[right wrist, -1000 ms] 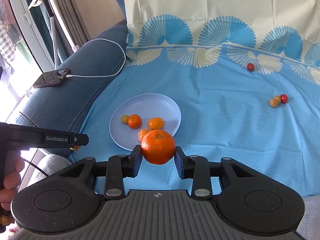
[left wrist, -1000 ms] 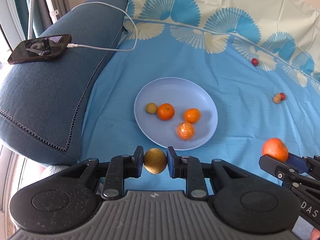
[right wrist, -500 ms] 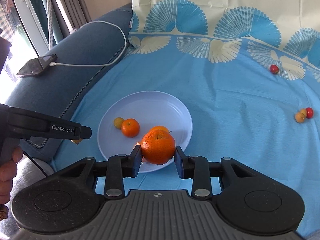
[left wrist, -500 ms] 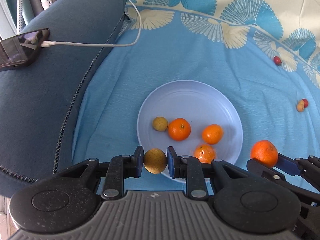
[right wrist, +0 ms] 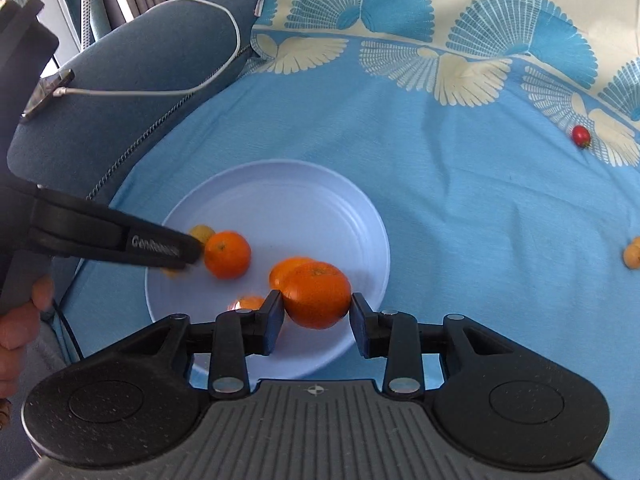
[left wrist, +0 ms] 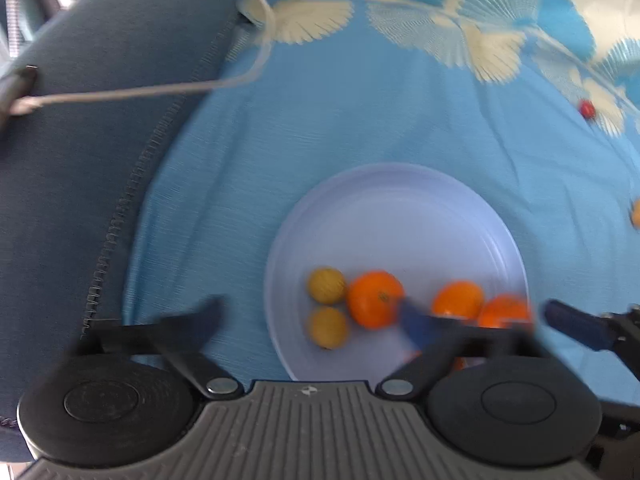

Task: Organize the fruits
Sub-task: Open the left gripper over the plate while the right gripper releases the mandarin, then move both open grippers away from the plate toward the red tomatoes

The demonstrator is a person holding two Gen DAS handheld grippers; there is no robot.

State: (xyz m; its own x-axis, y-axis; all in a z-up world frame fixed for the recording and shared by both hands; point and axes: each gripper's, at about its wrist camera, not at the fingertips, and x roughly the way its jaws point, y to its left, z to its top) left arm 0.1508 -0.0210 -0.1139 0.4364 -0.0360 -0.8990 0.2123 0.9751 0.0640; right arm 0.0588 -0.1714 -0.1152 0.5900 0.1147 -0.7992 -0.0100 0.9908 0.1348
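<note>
The blue bedspread [right wrist: 460, 208] with its fan pattern covers the bed, and the lavender plate [right wrist: 304, 184] lies on it beside the dark blue cushion [right wrist: 132, 80], where a phone [right wrist: 44, 92] on a white cable [right wrist: 224, 56] rests; the left gripper [left wrist: 310, 320] hangs over the plate's near left edge with its fingers spread wide, having just been opening, and nothing is pinched between them; the brownish-yellow fruit [left wrist: 327, 327] lies on the plate between those fingers, touching neither, just in front of a second one like it [left wrist: 326, 285] and beside a mandarin [left wrist: 374, 299]; the right gripper [right wrist: 316, 314] is over the plate's near right part, its jaws having just been opening too; the large orange [right wrist: 316, 294] sits between them, the left pad at its side and a small gap showing at the right pad, so the grip looks released; two more mandarins [left wrist: 458, 300] lie on the plate behind it; away from the plate to the right, a small red fruit [right wrist: 581, 136] and a small yellow one [right wrist: 633, 254] rest on the bedspread, well apart from each other.
</note>
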